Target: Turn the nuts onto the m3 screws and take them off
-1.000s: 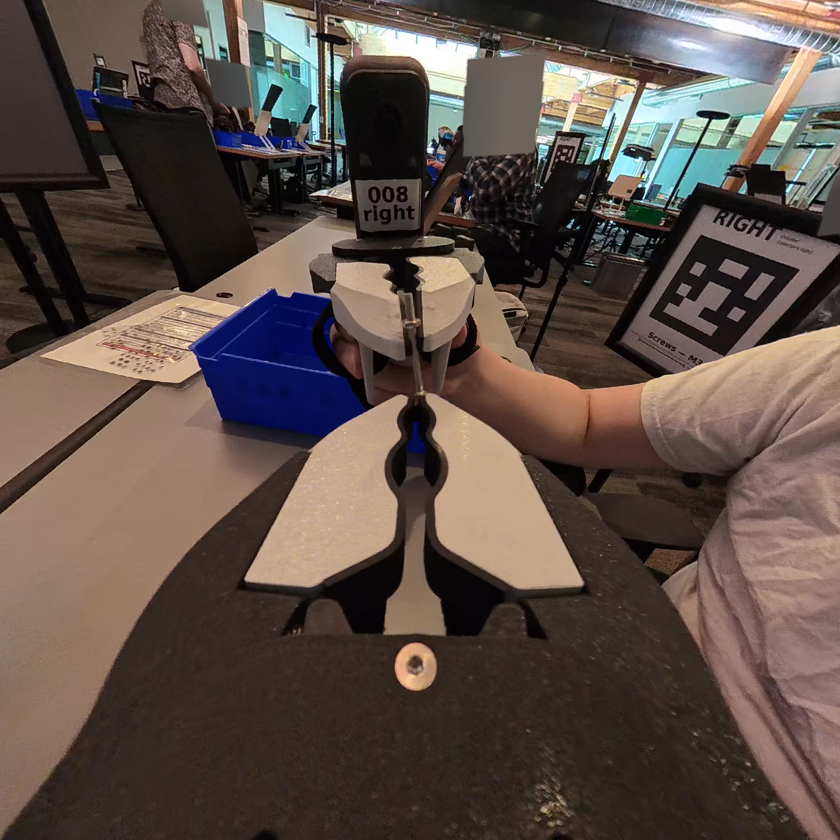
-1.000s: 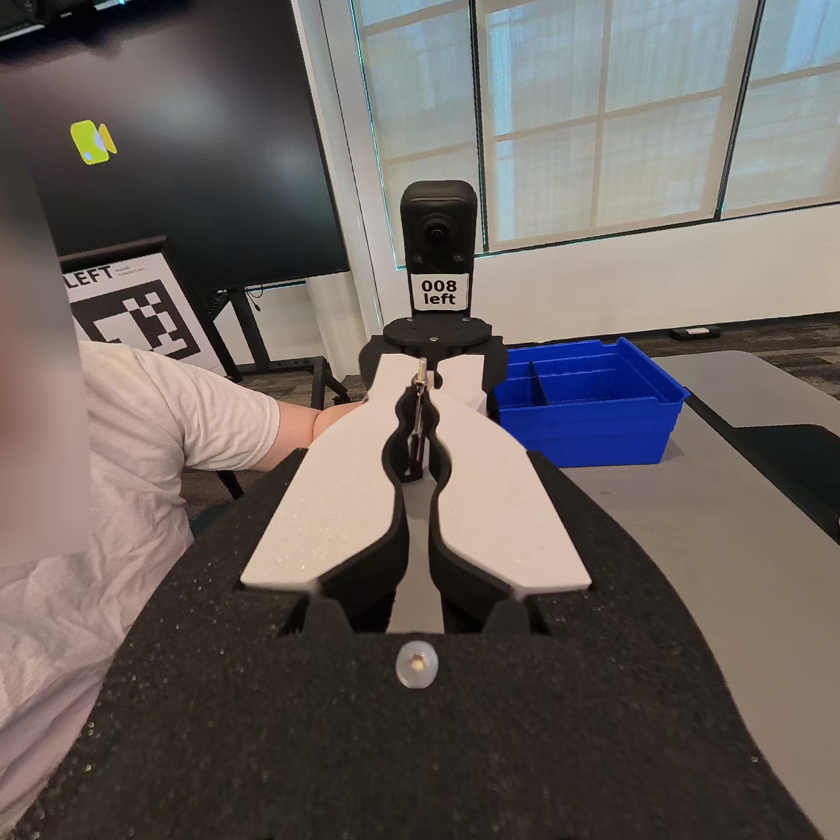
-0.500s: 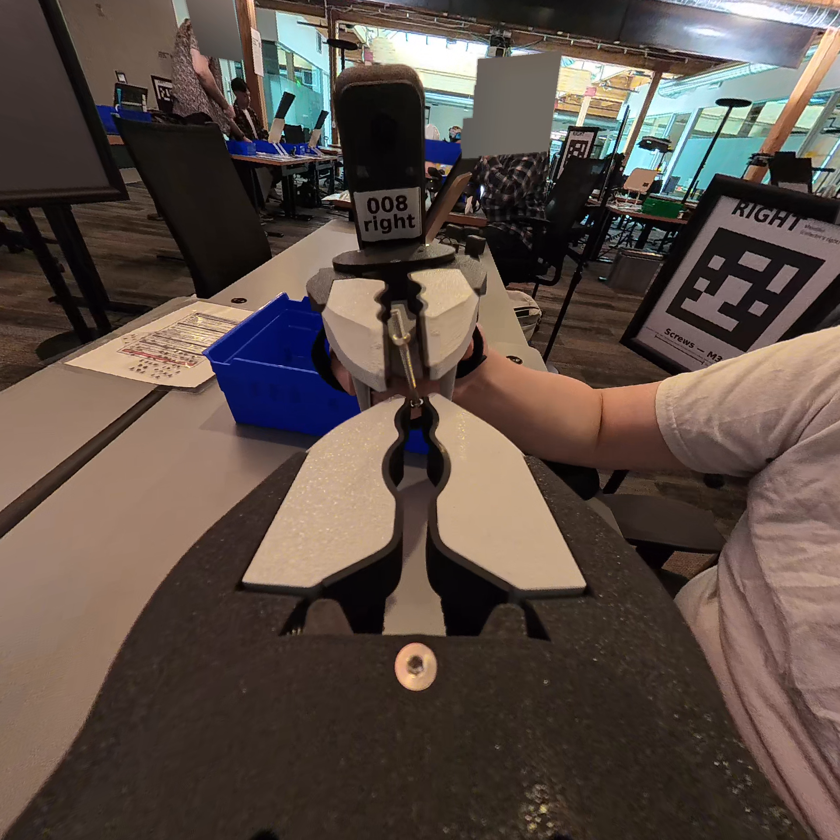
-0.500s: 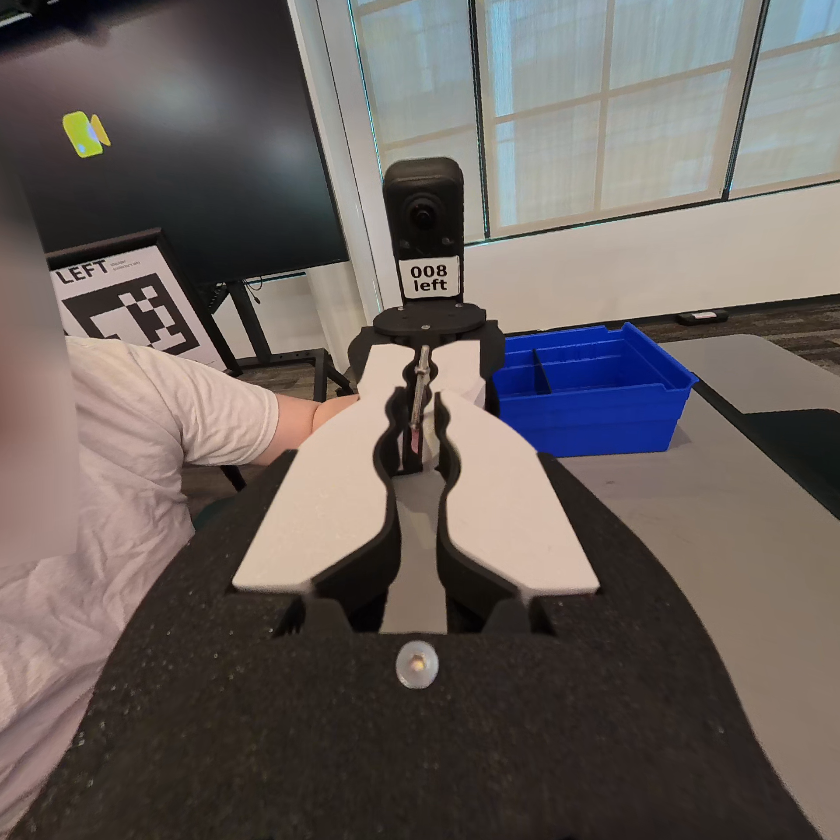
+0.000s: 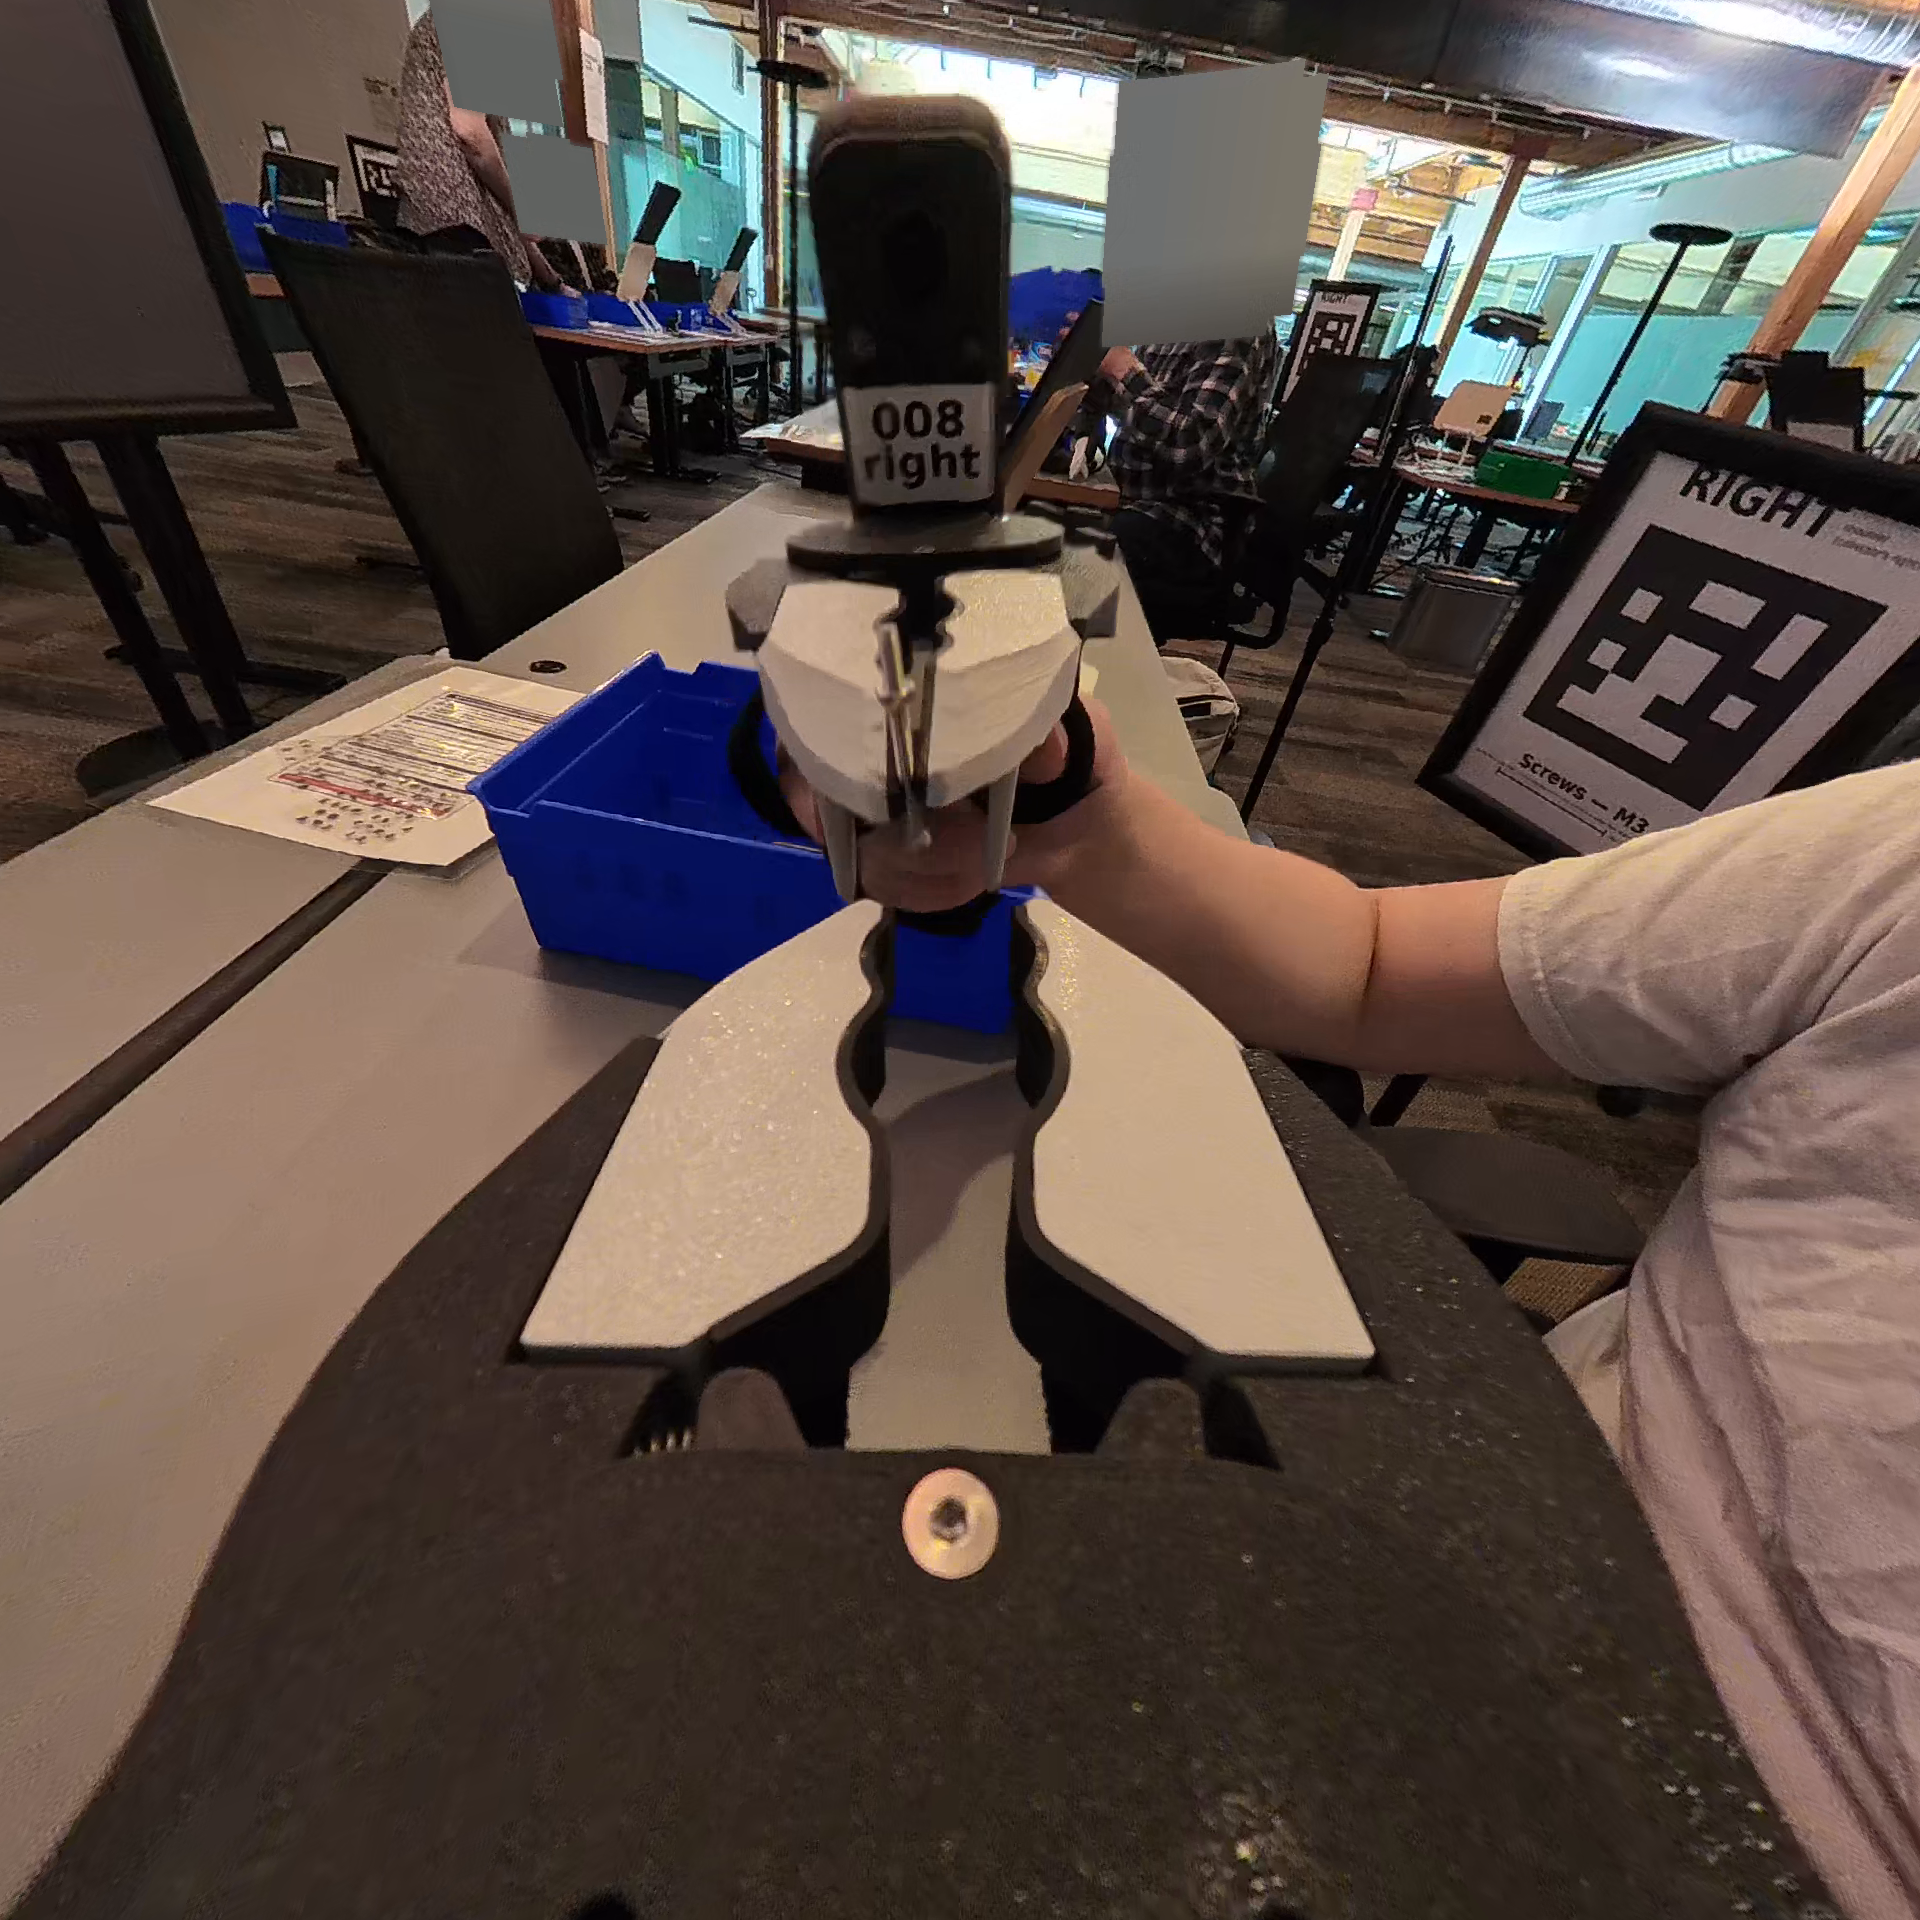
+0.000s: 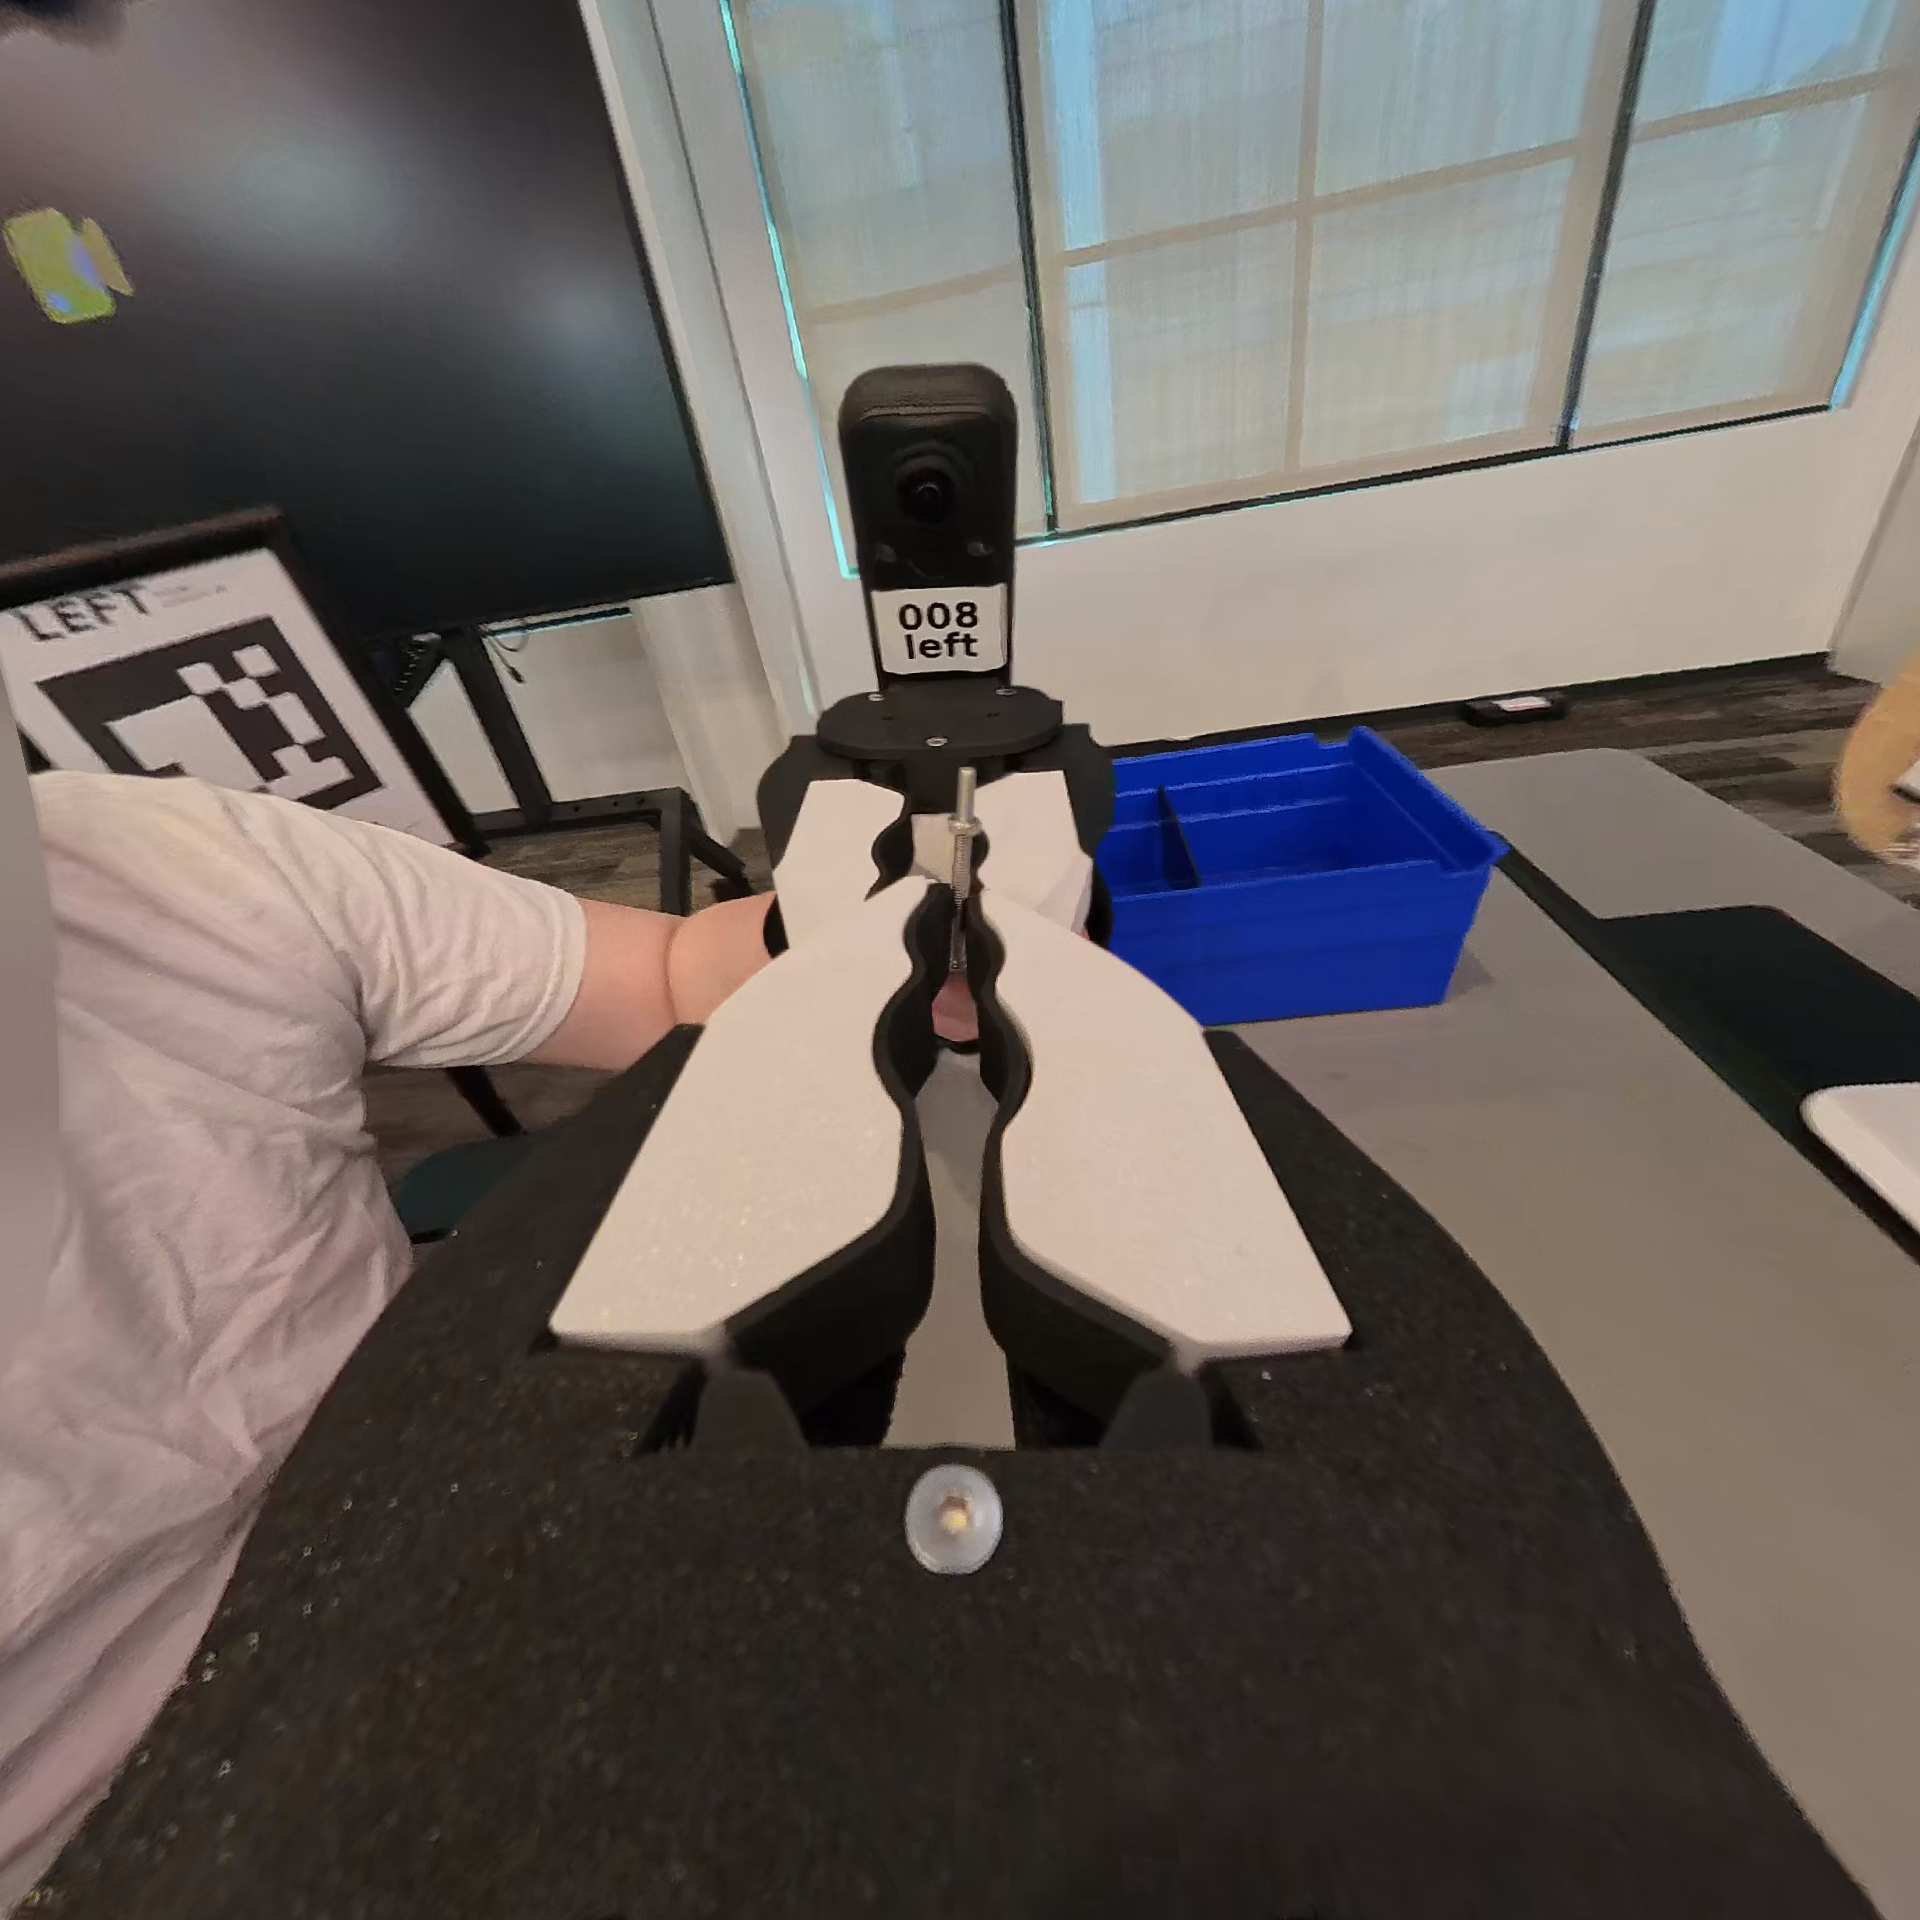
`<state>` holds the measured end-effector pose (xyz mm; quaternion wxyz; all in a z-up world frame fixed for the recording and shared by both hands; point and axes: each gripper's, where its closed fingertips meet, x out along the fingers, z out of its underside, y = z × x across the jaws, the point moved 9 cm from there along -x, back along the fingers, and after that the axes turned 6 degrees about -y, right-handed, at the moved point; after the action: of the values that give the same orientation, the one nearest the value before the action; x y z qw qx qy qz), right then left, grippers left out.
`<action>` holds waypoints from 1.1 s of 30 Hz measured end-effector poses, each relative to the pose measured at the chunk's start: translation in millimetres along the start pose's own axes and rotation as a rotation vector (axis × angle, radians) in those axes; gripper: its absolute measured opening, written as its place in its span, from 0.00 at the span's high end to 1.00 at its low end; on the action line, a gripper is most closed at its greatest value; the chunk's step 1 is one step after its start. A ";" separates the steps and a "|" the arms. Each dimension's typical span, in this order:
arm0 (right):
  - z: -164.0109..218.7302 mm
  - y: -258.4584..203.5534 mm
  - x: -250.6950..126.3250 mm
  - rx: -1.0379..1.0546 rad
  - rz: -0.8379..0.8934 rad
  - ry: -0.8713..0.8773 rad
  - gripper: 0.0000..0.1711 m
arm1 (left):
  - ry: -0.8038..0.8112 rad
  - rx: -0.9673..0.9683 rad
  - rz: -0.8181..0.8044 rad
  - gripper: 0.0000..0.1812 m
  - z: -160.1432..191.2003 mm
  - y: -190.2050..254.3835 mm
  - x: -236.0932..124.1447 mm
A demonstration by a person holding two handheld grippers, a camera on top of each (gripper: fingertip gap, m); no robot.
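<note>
In the right wrist view my right gripper (image 6: 951, 920) is shut on a thin silver M3 screw (image 6: 964, 862) that points away toward the left gripper. A small nut (image 6: 961, 826) sits on the shaft near its free end. My left gripper (image 5: 951, 925) is open and empty, its tips just short of the screw (image 5: 899, 727). It faces the right gripper (image 5: 920, 748), which a person's hand holds above the grey table (image 5: 260, 1143). In the right wrist view the left gripper (image 6: 930, 847) stands open behind the screw.
A blue divided bin (image 5: 644, 831) stands on the table behind the grippers; it also shows in the right wrist view (image 6: 1299, 935). A printed sheet (image 5: 384, 758) lies left of it. Framed marker signs (image 5: 1704, 655) (image 6: 197, 707) stand off the table. A white object (image 6: 1870, 1143) lies at the right edge. Less than 4 cm separates the two grippers' tips.
My left gripper was shut at the screw's free end; it has opened and drawn back slightly. The right gripper still holds the screw and has tilted a little.
</note>
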<state>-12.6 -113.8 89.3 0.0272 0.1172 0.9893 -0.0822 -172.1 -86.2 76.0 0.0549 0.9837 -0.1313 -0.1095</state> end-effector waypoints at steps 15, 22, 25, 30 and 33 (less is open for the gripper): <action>55.1 29.4 -245.1 0.677 1.134 -0.620 0.98 | -0.065 -0.016 -0.089 0.91 -4.4 -9.3 -14.3; 130.1 68.6 -252.6 0.995 1.068 -0.851 0.98 | -0.079 -0.018 -0.087 0.91 -5.2 -7.3 -16.1; 142.7 70.9 -253.7 1.049 1.065 -0.917 0.98 | -0.089 -0.021 -0.084 0.91 -4.0 -7.1 -14.3; 157.3 74.2 -255.4 1.102 1.055 -0.969 0.98 | -0.095 -0.030 -0.079 0.91 -2.5 -7.8 -12.8; 161.6 76.4 -257.2 1.104 1.067 -0.980 0.98 | -0.095 -0.033 -0.080 0.91 -2.4 -8.4 -13.1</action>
<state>260.8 -126.3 -63.0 0.4191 0.5077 0.5014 -0.5614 -181.9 -74.5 79.8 0.0602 0.9809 -0.0924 -0.1604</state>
